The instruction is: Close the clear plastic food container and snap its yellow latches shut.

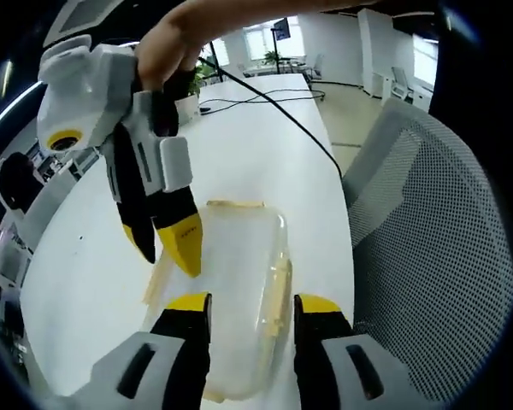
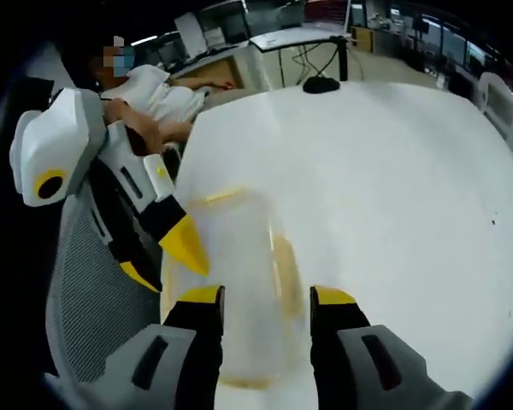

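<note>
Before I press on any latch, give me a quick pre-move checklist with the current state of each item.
1. Lid seated on the container: it lies on top, but whether it is flush cannot tell.
2. Yellow latches snapped: cannot tell; the one along the side looks loose, not clearly locked.
3. Left gripper open and straddling the container: ok.
4. Right gripper open, jaws either side of the container: ok.
5. Container fully on the white table: ok, though it sits near the edge by the mesh chair.
6. Black cable out of the way: ok, it lies farther along the table.
</note>
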Demonstrator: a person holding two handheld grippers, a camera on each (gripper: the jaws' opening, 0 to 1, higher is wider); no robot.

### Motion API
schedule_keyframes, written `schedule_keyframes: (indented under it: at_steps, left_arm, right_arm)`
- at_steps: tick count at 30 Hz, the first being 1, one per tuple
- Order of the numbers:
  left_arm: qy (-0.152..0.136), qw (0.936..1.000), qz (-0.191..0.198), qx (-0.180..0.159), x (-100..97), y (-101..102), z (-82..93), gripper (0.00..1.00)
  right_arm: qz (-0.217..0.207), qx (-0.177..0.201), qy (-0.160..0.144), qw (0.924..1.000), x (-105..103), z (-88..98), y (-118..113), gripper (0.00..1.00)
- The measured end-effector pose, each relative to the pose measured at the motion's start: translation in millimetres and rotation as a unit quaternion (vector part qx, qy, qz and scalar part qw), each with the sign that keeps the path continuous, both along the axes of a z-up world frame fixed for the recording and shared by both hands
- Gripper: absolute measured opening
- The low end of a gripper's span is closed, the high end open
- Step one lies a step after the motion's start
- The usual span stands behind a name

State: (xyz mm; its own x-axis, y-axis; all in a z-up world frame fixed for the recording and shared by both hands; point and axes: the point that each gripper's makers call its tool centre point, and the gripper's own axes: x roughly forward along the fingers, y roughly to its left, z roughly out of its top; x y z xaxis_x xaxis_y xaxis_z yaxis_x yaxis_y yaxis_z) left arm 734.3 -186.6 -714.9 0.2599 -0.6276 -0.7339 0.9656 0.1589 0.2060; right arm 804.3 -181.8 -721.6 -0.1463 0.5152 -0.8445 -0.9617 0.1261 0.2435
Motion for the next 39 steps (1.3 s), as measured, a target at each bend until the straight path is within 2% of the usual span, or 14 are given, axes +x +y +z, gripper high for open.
schedule_keyframes:
  at_steps: [7,11,17,24,29,30,32,39]
  left_arm:
    - [-0.033,0.9993,-0.014,0.012,-1.5,-0.4,-2.2,0.33]
    - [-0.053,0.9984,-0.013,0.015,0.4,-1.1,-2.5,0.31]
    - [-0.056,0.9982,-0.015,0.014,1.4,-1.0,-2.7,0.31]
    - [-0.053,0.9984,-0.011,0.017,3.3,-1.6,-3.3,0.29]
    - [-0.052,0.9984,-0.006,0.024,12.0,-3.8,-3.5,0.28]
    - [-0.066,0.9971,-0.024,0.030,13.6,-7.3,-2.5,0.27]
    - [-0.066,0.9967,-0.024,0.042,10.1,-8.1,-4.7,0.25]
    - [-0.070,0.9964,-0.033,0.033,9.3,-8.5,-3.9,0.23]
  right_arm:
    - [0.018,-0.010,0.030,0.9994,-4.2,-3.1,5.3,0.36]
    - [0.027,-0.017,0.034,0.9989,-4.3,-3.6,4.9,0.37]
    - [0.023,-0.023,0.048,0.9983,-6.5,-5.3,5.0,0.38]
    - [0.031,-0.026,0.046,0.9981,-8.0,-5.3,5.3,0.38]
    - [0.025,-0.026,0.027,0.9990,-0.6,-4.0,3.7,0.37]
    - [0.012,-0.027,0.025,0.9993,1.3,-4.6,3.9,0.38]
    - [0.012,-0.024,0.025,0.9993,1.5,-5.0,4.8,0.39]
    - [0.013,-0.030,0.025,0.9991,1.0,-5.6,5.6,0.38]
